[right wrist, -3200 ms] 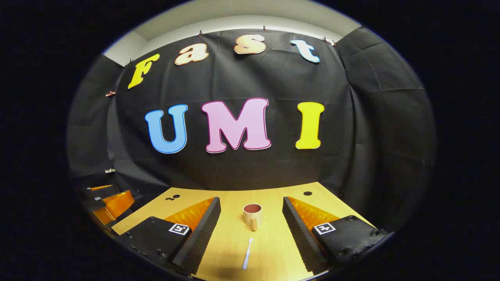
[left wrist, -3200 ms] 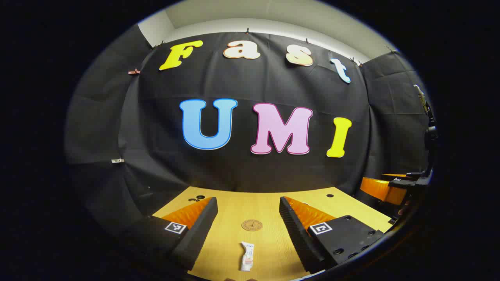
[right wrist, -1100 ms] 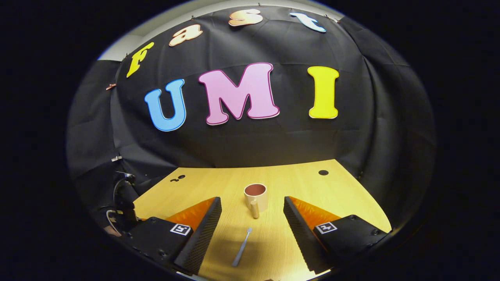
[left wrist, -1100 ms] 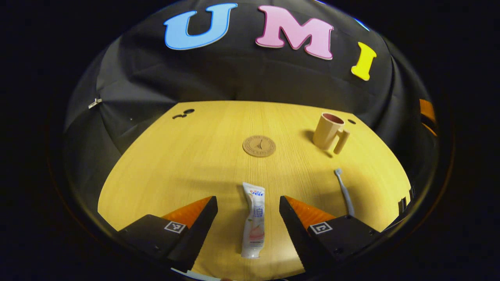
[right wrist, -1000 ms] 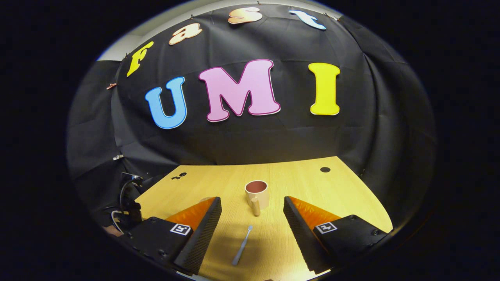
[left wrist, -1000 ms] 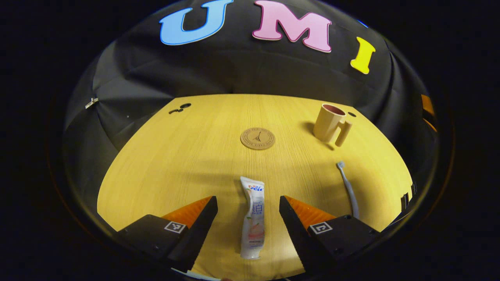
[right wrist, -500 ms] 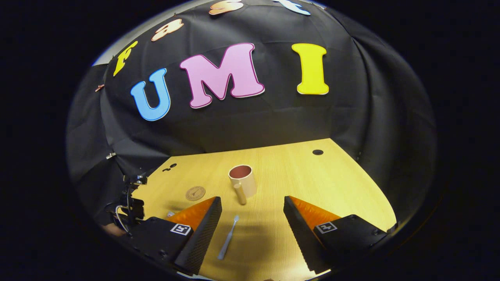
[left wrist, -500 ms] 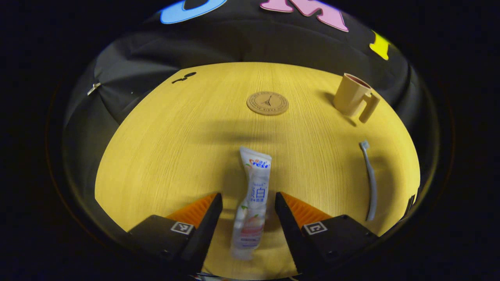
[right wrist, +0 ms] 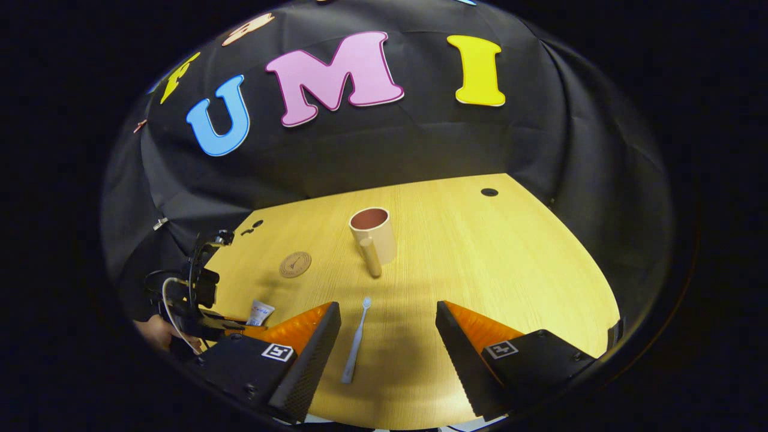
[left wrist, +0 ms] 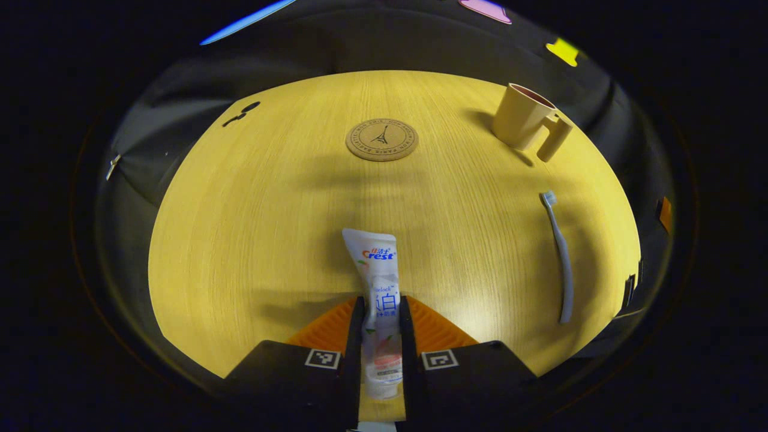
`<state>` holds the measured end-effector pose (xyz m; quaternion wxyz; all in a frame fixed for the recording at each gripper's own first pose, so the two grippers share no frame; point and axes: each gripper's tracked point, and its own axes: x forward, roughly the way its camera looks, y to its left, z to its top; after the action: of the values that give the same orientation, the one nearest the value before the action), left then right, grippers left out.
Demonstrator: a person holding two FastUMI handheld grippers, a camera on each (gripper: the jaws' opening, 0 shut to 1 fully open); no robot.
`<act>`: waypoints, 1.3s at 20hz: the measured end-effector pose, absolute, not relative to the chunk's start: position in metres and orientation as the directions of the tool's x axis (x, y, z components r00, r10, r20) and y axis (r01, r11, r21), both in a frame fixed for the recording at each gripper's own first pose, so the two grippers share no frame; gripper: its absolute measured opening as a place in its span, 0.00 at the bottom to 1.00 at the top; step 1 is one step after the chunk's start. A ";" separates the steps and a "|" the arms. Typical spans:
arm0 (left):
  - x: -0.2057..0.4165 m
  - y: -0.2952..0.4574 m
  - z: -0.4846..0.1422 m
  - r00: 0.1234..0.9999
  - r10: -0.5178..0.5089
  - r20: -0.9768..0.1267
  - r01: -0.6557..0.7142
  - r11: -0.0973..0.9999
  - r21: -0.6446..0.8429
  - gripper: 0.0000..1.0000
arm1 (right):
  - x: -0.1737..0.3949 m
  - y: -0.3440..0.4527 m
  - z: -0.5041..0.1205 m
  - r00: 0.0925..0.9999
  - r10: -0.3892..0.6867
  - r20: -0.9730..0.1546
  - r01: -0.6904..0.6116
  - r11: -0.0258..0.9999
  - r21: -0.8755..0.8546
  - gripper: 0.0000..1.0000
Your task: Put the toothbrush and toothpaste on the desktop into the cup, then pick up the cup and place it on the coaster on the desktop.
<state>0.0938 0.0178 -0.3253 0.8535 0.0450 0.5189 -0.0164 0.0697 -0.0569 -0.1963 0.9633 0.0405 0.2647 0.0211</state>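
A white toothpaste tube (left wrist: 379,282) lies flat on the wooden desk, and my left gripper (left wrist: 381,315) is shut on its lower half with a finger pressed to each side. The round cork coaster (left wrist: 382,139) lies farther ahead. A beige cup (left wrist: 522,123) with a handle stands upright at the far right, and a pale toothbrush (left wrist: 558,252) lies to the right. In the right gripper view my right gripper (right wrist: 389,312) hangs open above the desk. The toothbrush (right wrist: 357,342) lies between its fingers, nearer the left one. The cup (right wrist: 373,234) stands beyond it.
The desk (right wrist: 510,258) ends at the black cloth wall and has a cable hole (right wrist: 489,192) at its far right. In the right gripper view the left gripper (right wrist: 246,326) and the hand holding it (right wrist: 153,330) sit at the near left, by the toothpaste (right wrist: 259,313) and coaster (right wrist: 294,264).
My left gripper dropped toward the desk and shut on the toothpaste tube. My right gripper tilted down and came lower over the toothbrush, staying open.
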 end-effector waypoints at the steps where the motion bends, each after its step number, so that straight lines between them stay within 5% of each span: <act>1: 0.096 0.018 -0.326 0.463 0.018 -0.886 0.074 0.996 0.058 0.32 | 0.068 -0.055 -0.201 0.849 0.055 -0.526 -0.019 0.997 0.073 0.98; 6: 0.096 0.021 -0.318 0.535 0.010 -0.845 0.040 0.999 0.037 0.19 | 0.070 -0.045 -0.224 0.802 0.017 -0.597 0.011 0.999 0.043 0.98; 17: 0.070 0.029 -0.248 0.670 -0.053 -0.741 0.104 0.994 0.023 0.21 | 0.091 -0.016 -0.293 0.693 -0.024 -0.720 0.051 0.999 0.016 0.98; 26: 0.045 0.034 -0.243 0.652 -0.098 -0.752 0.051 0.995 -0.086 0.21 | 0.099 -0.016 -0.342 0.596 -0.063 -0.800 0.045 0.998 -0.046 0.96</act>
<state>0.0446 0.0343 -0.2427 0.9083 -0.0284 0.4153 -0.0411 0.0989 -0.0162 -0.3425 0.8934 -0.0104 0.4482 -0.0303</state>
